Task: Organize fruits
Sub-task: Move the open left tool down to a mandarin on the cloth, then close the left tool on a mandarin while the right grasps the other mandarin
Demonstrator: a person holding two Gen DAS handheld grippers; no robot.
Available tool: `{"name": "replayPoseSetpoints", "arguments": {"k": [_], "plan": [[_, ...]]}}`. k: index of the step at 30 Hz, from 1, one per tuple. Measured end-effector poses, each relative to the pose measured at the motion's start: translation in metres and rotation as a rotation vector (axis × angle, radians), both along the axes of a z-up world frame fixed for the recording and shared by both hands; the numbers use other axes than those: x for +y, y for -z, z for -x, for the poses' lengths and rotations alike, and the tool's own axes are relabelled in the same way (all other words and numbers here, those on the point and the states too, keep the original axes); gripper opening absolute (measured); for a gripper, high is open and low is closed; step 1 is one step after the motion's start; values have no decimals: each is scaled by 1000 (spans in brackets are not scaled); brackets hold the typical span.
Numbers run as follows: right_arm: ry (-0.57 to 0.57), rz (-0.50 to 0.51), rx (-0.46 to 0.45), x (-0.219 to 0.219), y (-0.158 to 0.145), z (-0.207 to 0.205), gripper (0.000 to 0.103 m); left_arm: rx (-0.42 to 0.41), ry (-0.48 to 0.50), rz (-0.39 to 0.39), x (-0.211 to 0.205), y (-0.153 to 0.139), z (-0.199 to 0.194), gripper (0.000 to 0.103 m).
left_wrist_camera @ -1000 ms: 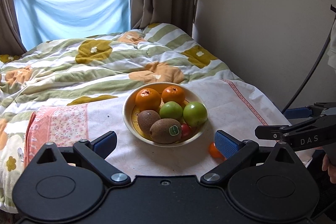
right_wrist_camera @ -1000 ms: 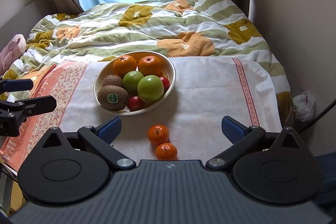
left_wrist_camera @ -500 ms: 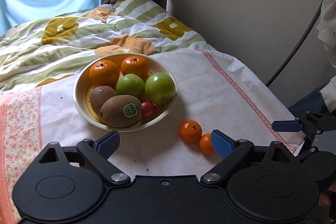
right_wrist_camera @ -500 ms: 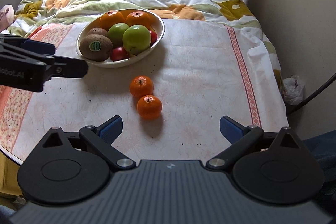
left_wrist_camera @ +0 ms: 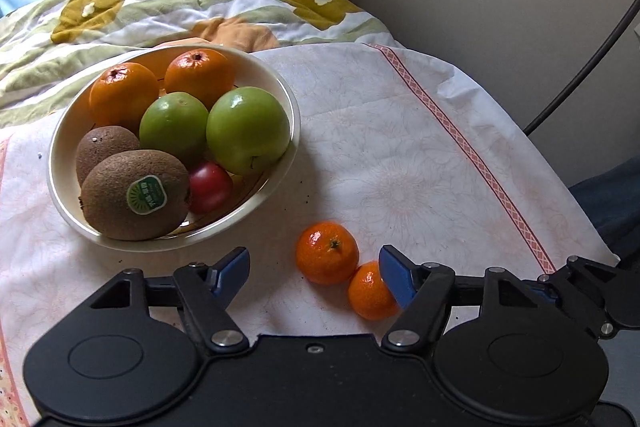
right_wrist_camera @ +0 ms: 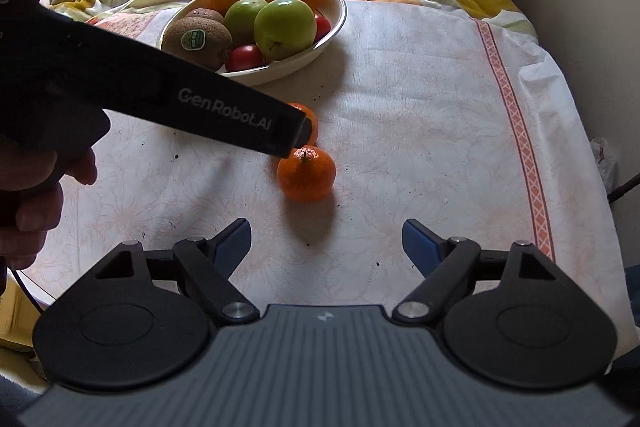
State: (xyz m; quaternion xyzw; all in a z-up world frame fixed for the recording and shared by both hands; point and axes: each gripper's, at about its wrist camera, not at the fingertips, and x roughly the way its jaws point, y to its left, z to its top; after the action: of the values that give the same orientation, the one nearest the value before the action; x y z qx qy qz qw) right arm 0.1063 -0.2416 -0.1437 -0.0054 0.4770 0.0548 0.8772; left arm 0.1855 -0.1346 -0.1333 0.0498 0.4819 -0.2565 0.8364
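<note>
Two mandarins lie on the white cloth beside a cream bowl (left_wrist_camera: 294, 131) of oranges, green apples, kiwis and a small red fruit. My left gripper (left_wrist_camera: 314, 271) hangs low over them with its jaws closing. The farther mandarin (left_wrist_camera: 326, 253) sits between the fingers, untouched by the pads. The nearer mandarin (left_wrist_camera: 370, 297) is partly behind the right fingertip. My right gripper (right_wrist_camera: 327, 245) is wide, its jaws closing a little with nothing between them. The nearer mandarin (right_wrist_camera: 306, 173) lies just ahead of it. The left gripper's finger (right_wrist_camera: 224, 115) crosses that view and covers most of the farther mandarin (right_wrist_camera: 312, 121).
The cloth (left_wrist_camera: 420, 163) covers a small table against a bed with a flowered quilt (left_wrist_camera: 168, 7). A wall and a dark cable (left_wrist_camera: 580, 67) stand at the right. A person's hand (right_wrist_camera: 36, 199) grips the left handle. The cloth's edge drops off at the right.
The left gripper dropped and swung right, from facing the bowl to straddling the mandarins, and its jaws narrowed. The right gripper sank closer to the cloth; the left finger now crosses its view.
</note>
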Motion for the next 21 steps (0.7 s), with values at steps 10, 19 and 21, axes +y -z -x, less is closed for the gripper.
{"name": "replayPoseSetpoints", "arguments": {"k": [10,19,21], "plan": [[-12,-18,0,4,3,-3,94,25,-1,8,-12,4,-10,57],[-15,-20,-7,5,3,-11,84,51,-4,7,-11,4,-14,48],[-16,-18,-4,6,6,-15,80,58,-6,5,-10,5,-14,40]]}}
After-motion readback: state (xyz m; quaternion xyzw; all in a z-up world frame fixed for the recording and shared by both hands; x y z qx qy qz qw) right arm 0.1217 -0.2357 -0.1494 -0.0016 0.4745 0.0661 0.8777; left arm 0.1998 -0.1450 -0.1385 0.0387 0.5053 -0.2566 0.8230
